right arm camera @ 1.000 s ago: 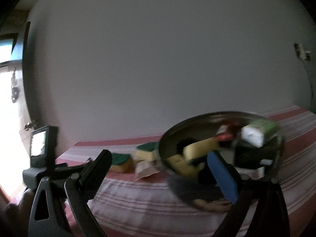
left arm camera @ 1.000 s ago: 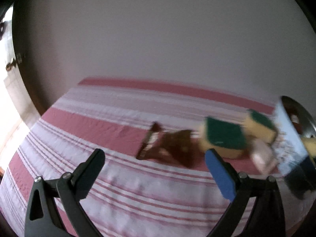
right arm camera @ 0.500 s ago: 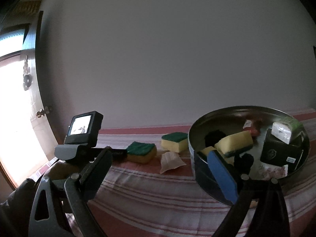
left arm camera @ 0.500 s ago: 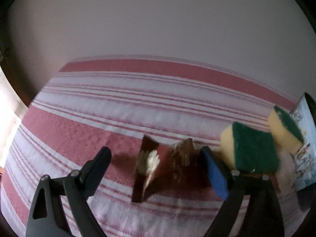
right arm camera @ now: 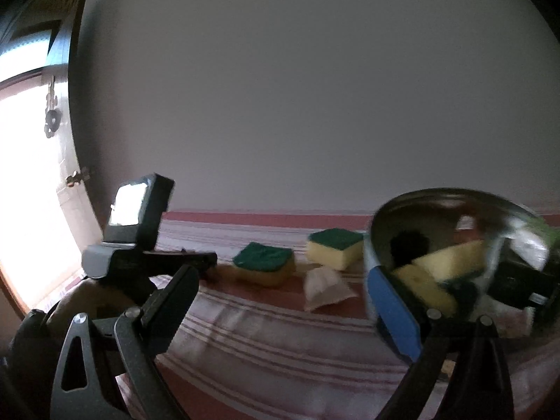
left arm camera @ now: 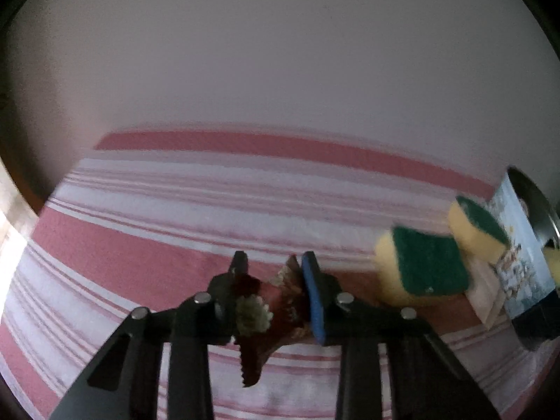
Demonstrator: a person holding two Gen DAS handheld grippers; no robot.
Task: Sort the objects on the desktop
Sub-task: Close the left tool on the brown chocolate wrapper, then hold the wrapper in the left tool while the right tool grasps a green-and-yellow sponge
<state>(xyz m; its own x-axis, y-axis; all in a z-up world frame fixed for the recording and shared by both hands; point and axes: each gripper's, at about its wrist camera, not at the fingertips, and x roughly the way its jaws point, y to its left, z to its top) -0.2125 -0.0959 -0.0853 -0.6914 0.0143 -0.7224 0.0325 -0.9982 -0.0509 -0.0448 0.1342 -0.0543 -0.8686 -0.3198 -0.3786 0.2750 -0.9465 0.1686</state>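
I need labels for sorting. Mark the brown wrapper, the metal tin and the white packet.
brown wrapper (left arm camera: 276,301): left wrist view, crumpled middle between the claw fingers.
metal tin (right arm camera: 455,194): right wrist view, far rim.
white packet (right arm camera: 323,287): right wrist view, front face.

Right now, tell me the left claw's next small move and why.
Probably lift, then carry right toward the round tin. The left claw is shut on the dark red wrapper, still low over the striped cloth; the tin already holds sorted things.
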